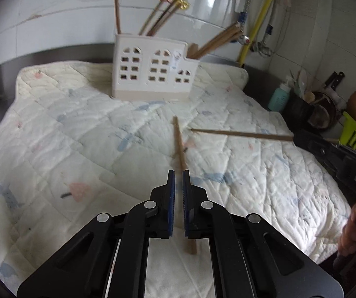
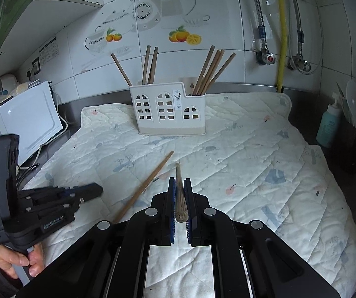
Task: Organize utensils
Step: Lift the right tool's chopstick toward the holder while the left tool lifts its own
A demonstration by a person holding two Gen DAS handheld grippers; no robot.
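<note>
Two grippers, two chopsticks. Your right gripper (image 2: 179, 181), at lower centre of the right wrist view, pinches a chopstick (image 2: 180, 193) lengthwise between its jaws, tip pointing up-frame toward the holder (image 2: 169, 109); held this way, it is probably lined up for an end-first drop into a slot. Your left gripper (image 1: 178, 173), at lower centre of the left wrist view, has its jaws nearly together over the second chopstick (image 1: 181, 149), which lies on the quilted mat (image 1: 78, 136) and passes under the right finger (image 1: 186, 198) (whether the jaws actually grip it you cannot tell). The stick's far end angles up-frame toward the holder.

The holder stands upright at the far edge of the mat, upper centre in both views. In the right wrist view its taller left section holds three chopsticks (image 2: 150, 64), leaning apart; the lower right section holds a tighter bundle (image 2: 211, 69), fanned rightward. Both loose sticks remain outside it.
</note>
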